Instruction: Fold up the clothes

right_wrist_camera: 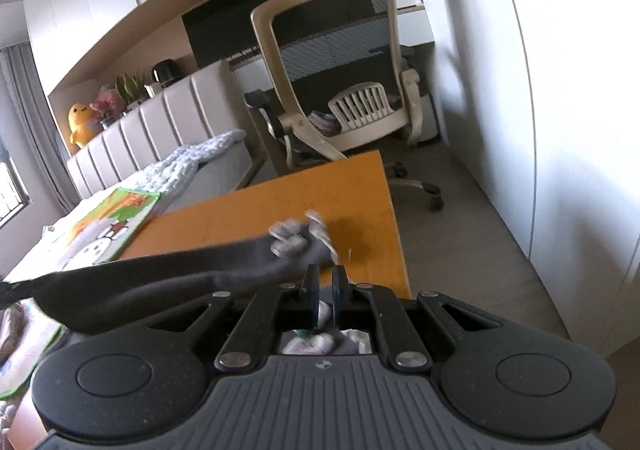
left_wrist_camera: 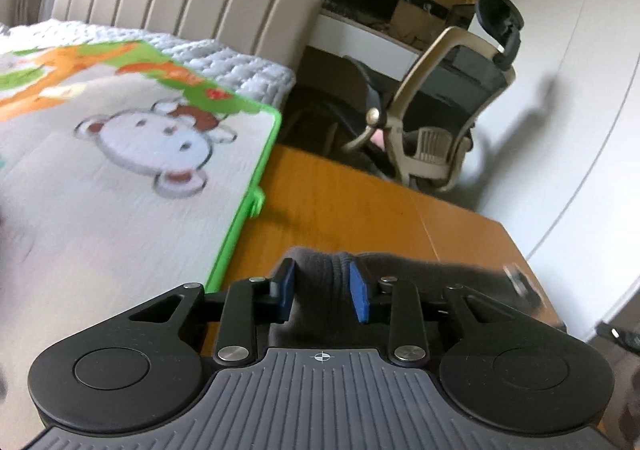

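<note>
Left wrist view: the left gripper (left_wrist_camera: 322,286) stands part open, blue pads straddling a bunched ridge of the dark grey garment (left_wrist_camera: 320,274) without pinching it.

Right wrist view: the right gripper (right_wrist_camera: 323,290) is clamped on the garment's edge; the fabric stretches leftward, above the wooden table (right_wrist_camera: 280,206).

garment (right_wrist_camera: 160,278): dark grey | table (right_wrist_camera: 280,210): orange | mat (left_wrist_camera: 120,154): green-edged, cartoon print

I'm in a home bedroom that doubles as a study — a bed with a padded headboard (left_wrist_camera: 180,6) and a cartoon-print mat (left_wrist_camera: 120,154), a yellow plush toy (right_wrist_camera: 79,122) on the ledge behind it, and an office chair (right_wrist_camera: 340,82) beside my wooden counter (right_wrist_camera: 280,218) — white wardrobe doors (right_wrist_camera: 540,130) alongside.
</note>
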`<state>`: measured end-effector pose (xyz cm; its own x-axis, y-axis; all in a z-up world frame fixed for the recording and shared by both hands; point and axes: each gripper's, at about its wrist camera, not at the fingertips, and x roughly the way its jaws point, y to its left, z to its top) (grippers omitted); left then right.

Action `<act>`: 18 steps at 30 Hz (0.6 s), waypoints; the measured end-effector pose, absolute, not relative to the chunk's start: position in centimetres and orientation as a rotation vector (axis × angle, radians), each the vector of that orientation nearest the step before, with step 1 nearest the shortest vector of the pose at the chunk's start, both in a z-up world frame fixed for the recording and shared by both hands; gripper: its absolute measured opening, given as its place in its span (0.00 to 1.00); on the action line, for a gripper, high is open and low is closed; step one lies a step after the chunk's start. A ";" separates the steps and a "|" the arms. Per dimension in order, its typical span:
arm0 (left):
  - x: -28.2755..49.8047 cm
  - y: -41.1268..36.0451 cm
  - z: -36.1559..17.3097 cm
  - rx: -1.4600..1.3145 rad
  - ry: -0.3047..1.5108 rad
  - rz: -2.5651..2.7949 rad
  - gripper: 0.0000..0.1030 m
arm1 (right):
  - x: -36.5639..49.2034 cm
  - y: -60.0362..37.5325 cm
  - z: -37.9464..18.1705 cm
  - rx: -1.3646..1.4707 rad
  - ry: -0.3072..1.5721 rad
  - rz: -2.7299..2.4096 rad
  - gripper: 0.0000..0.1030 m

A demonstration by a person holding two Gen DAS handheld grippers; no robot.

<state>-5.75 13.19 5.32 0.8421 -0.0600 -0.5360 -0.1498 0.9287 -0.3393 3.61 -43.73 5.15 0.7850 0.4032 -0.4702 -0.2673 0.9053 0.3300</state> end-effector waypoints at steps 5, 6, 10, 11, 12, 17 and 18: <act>-8.0 13.0 3.9 -0.391 0.595 0.066 0.31 | 5.2 -42.0 5.8 0.242 0.568 0.407 0.15; -8.2 13.0 3.7 -0.396 0.596 0.065 0.31 | 5.9 -41.4 6.0 0.235 0.571 0.416 0.23; -8.5 12.4 3.3 -0.379 0.597 0.059 0.31 | 9.4 -38.0 6.7 0.211 0.595 0.456 0.43; -8.5 12.3 3.2 -0.377 0.599 0.057 0.31 | 10.6 -37.1 6.7 0.205 0.606 0.457 0.44; -8.5 12.3 3.0 -0.374 0.601 0.055 0.31 | 12.0 -36.1 6.6 0.198 0.619 0.450 0.44; -8.7 12.3 2.1 -0.369 0.617 0.045 0.32 | 19.0 -30.8 5.0 0.111 0.668 0.386 0.44; -8.7 12.3 1.8 -0.371 0.625 0.044 0.32 | 20.2 -29.9 4.5 0.086 0.677 0.365 0.44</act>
